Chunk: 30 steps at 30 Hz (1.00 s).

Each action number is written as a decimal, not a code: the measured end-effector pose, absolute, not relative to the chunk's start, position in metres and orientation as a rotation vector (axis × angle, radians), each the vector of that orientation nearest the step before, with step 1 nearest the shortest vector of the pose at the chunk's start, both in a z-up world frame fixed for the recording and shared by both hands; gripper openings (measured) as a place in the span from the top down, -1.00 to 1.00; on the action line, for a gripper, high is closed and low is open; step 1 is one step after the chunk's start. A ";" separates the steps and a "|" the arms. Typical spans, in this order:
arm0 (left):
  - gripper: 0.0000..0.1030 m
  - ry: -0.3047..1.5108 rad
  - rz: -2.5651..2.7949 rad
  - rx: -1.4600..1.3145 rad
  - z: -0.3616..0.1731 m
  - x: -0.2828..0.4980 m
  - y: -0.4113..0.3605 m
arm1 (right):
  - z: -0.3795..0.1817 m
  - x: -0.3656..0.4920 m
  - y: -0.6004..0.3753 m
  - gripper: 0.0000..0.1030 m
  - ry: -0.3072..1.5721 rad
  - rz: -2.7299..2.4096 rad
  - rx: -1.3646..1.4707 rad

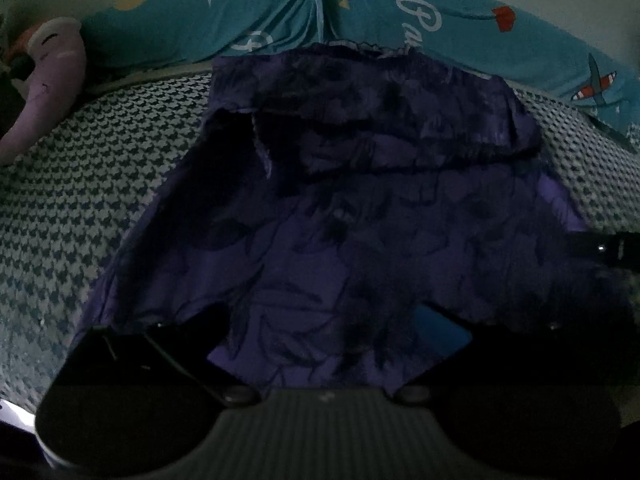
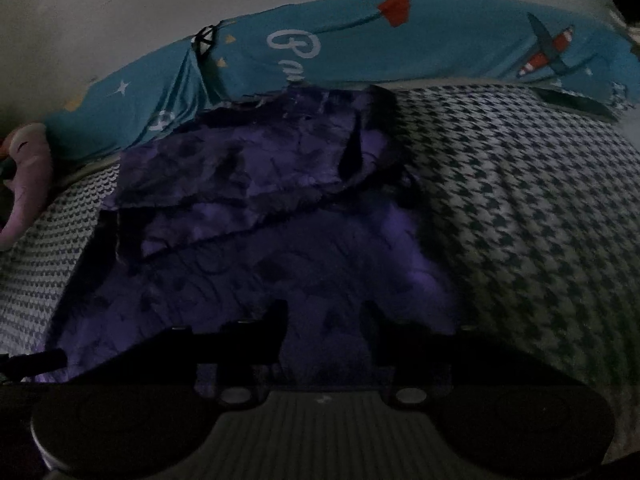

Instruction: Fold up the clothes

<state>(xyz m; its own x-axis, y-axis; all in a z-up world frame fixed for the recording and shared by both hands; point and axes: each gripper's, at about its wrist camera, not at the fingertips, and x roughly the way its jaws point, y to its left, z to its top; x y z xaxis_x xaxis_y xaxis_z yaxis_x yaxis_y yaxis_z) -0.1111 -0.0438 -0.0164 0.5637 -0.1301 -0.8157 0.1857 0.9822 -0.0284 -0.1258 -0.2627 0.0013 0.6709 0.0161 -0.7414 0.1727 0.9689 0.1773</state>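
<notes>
Purple patterned garment (image 1: pixel 360 208) lies flat on the houndstooth bed cover (image 1: pixel 100 184), directly ahead of and under both claws, its far end folded back toward them. Left claw (image 1: pixel 324 332) stands wide over the near hem, nothing between its fingers; right claw (image 2: pixel 324 320) is narrow, pads apart with only cloth beneath, not gripped. Beyond the garment, a teal pillow (image 2: pixel 440 48) carries white script, legible only as "Ba…", plus star and plane prints; a lilac plush toy (image 1: pixel 52 80) sits far left.

Both wrist cameras face steeply down, close above the bed (image 1: pixel 80 208); both share the purple garment (image 1: pixel 340 220) and teal pillow (image 2: pixel 400 52).
</notes>
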 end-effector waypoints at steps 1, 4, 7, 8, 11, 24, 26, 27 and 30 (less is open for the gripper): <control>-1.00 0.956 -0.188 0.057 -0.016 -0.109 -0.044 | 0.002 -0.122 -0.263 0.18 0.831 -0.085 0.239; -1.00 0.954 -0.191 0.064 -0.017 -0.102 -0.048 | 0.001 -0.112 -0.265 0.15 0.829 -0.079 0.231; -1.00 0.948 -0.188 0.083 -0.017 -0.095 -0.052 | -0.001 -0.103 -0.268 0.15 0.835 -0.080 0.221; -1.00 0.947 -0.188 0.084 -0.017 -0.093 -0.052 | -0.002 -0.100 -0.268 0.14 0.838 -0.080 0.219; -1.00 0.945 -0.188 0.080 -0.017 -0.085 -0.053 | -0.003 -0.092 -0.271 0.14 0.841 -0.076 0.223; -1.00 0.949 -0.186 0.086 -0.023 -0.052 -0.057 | -0.005 -0.059 -0.292 0.11 0.819 -0.116 0.274; -1.00 0.953 -0.189 0.090 -0.024 -0.047 -0.058 | -0.006 -0.053 -0.294 0.11 0.818 -0.128 0.274; -1.00 0.951 -0.189 0.094 -0.024 -0.045 -0.059 | -0.007 -0.050 -0.295 0.11 0.818 -0.131 0.275; -1.00 0.946 -0.189 0.101 -0.025 -0.039 -0.060 | -0.008 -0.042 -0.297 0.11 0.815 -0.140 0.279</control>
<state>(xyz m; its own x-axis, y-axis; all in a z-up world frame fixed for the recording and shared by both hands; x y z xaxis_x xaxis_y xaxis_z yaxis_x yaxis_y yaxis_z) -0.0386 -0.0601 -0.0253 0.5700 -0.1162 -0.8134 0.2049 0.9788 0.0038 -0.0424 -0.2972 -0.0079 0.6791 -0.0163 -0.7339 0.2299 0.9542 0.1916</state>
